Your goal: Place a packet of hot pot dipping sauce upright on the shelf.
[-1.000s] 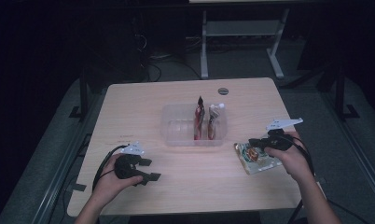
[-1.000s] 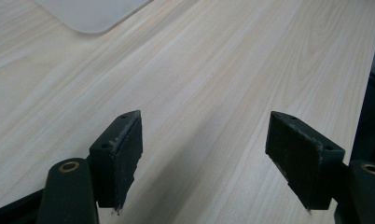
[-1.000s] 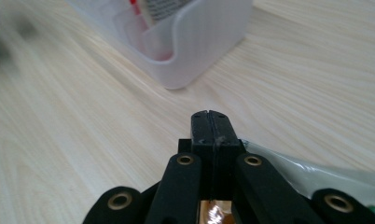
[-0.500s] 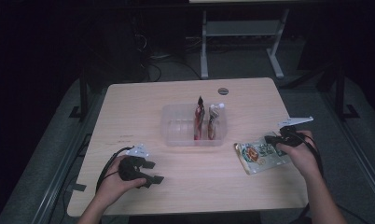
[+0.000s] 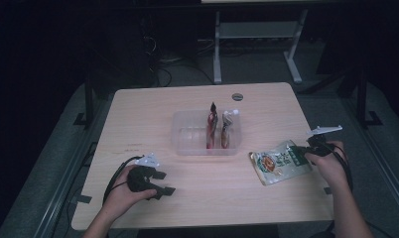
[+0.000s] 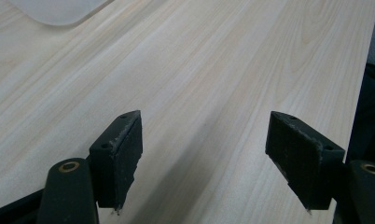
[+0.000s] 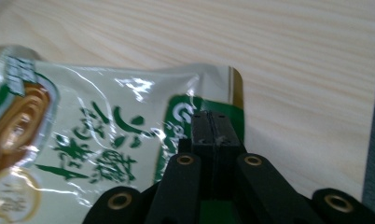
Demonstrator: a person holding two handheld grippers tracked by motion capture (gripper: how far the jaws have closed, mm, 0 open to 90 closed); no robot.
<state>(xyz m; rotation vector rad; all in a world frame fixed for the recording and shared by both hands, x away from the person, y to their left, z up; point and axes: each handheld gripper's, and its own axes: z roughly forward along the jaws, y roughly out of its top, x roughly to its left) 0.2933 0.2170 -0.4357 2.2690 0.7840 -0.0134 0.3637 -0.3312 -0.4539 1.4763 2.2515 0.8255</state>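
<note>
The green-and-white snack packet (image 5: 279, 167) lies flat on the bench (image 5: 197, 208), to the right of the clear plastic bin (image 5: 187, 133) and slightly nearer the person, well apart from its wall. The right tongs (image 5: 301, 152) are fully closed on the packet's right-hand edge; the right gripper view shows the two black jaws pressed together over the green printed border (image 7: 178, 112), with the film pinched between them. The packet appears to rest on the bench rather than hang. Judgement: the step in hand is the transfer of this packet, gripped but not yet delivered. The bin already holds two dark red packets (image 5: 211, 130) standing on edge at its right end, with its left part free. The next move calls for lifting the packet clear of the bench, carrying it left over the bin's near wall, and releasing it on edge beside the others; the thin edge grip may let the film slip or swing. The left tongs (image 5: 163, 182) rest well left of the bin, jaws wide apart and empty over bare wood (image 6: 204, 93).
</note>
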